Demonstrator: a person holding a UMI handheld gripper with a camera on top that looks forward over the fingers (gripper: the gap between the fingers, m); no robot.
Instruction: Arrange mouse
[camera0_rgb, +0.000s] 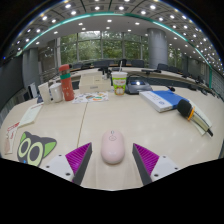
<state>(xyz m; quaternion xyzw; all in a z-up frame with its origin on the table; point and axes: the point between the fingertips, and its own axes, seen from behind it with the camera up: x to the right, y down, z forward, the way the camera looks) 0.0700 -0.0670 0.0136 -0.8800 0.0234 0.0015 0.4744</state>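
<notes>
Single cam on hand-held gripper (112, 160), low over table (70, 125), facing fwd toward windows (100, 48).

Desk surface (75, 125): open stretch ahead of gripper (112, 158) fingers. Mouse (112, 148) between the spread fingers, a gap each side. Left flank: cat-print mat (35, 150). Right flank: books (165, 99), pens (200, 122). Far edge blocked by red bottle (66, 83), white cup (119, 81)

Glossy smooth plastic mouse (112, 148) on matt table (70, 122)
</notes>
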